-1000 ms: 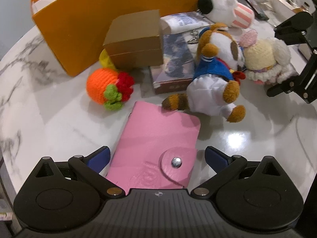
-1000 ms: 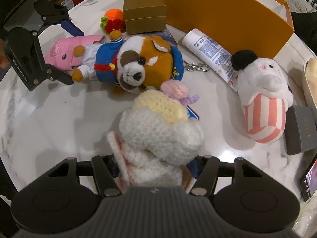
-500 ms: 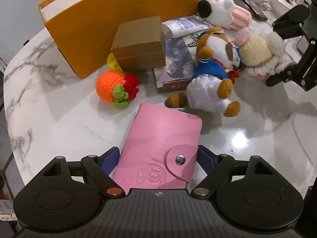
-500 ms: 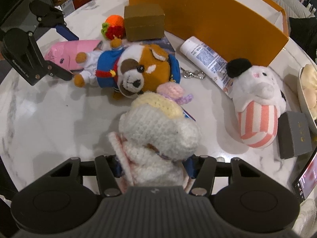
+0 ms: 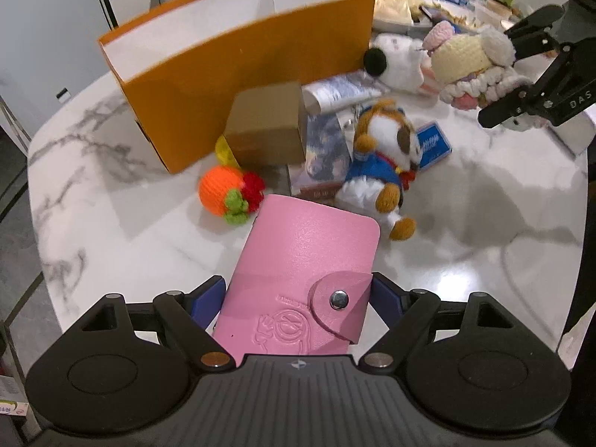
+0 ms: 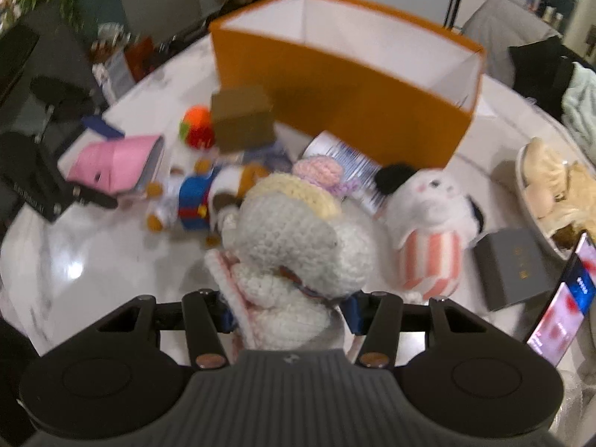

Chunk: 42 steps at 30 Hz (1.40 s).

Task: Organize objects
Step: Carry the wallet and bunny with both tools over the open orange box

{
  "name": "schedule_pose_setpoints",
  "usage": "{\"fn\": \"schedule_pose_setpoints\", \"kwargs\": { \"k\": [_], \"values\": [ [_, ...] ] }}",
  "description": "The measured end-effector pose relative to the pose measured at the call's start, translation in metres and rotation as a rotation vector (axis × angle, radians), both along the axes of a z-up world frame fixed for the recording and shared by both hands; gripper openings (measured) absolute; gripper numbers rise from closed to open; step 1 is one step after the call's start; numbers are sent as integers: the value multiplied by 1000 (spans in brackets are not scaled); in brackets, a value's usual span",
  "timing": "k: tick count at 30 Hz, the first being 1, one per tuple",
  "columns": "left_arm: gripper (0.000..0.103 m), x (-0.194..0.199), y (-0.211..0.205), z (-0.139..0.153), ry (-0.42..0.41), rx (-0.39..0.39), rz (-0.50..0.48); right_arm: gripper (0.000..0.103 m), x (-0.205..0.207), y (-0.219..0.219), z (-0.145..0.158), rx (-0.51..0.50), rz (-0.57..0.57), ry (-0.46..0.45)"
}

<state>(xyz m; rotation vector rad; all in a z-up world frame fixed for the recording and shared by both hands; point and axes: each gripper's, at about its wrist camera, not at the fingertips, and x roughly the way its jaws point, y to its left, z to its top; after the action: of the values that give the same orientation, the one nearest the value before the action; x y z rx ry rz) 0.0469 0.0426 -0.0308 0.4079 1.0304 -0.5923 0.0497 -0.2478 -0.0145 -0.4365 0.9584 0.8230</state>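
Note:
My left gripper (image 5: 298, 298) is shut on a pink snap wallet (image 5: 305, 279) and holds it above the marble table (image 5: 111, 223). My right gripper (image 6: 290, 313) is shut on a white crocheted doll (image 6: 294, 246) with a yellow hat, lifted off the table; it also shows in the left wrist view (image 5: 473, 63). An open orange box (image 5: 238, 70) with a white inside stands at the back; it also shows in the right wrist view (image 6: 346, 85). The wallet shows in the right wrist view (image 6: 115, 164) at the left.
On the table lie a dog plush in blue (image 5: 383, 175), an orange crocheted fruit (image 5: 227, 193), a brown carton (image 5: 268, 130), a book (image 5: 324, 160), a tube (image 5: 339, 89), a striped white plush (image 6: 428, 223), a grey box (image 6: 510, 264) and a phone (image 6: 566, 298).
Both grippers have risen and pulled back from the table, the left carrying the wallet and the right the doll. The orange box's open top has come into view.

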Motion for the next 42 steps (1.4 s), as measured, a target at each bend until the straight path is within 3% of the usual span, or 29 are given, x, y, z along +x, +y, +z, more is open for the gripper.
{"fn": "schedule_pose_setpoints", "kwargs": {
  "k": [9, 16, 24, 34, 42],
  "values": [
    [97, 19, -14, 40, -65, -29, 22, 55, 2, -2, 16, 38, -15, -16],
    [97, 52, -33, 95, -123, -50, 70, 55, 10, 2, 42, 73, -19, -64],
    [97, 106, -51, 127, -171, -65, 134, 55, 59, 27, 84, 118, -47, -136],
    [97, 188, -66, 111, -156, -8, 285, 55, 140, 72, 102, 145, -123, -177],
    [97, 229, -65, 76, -71, 21, 428, 55, 188, 106, 80, 151, -177, -80]
  ]
}}
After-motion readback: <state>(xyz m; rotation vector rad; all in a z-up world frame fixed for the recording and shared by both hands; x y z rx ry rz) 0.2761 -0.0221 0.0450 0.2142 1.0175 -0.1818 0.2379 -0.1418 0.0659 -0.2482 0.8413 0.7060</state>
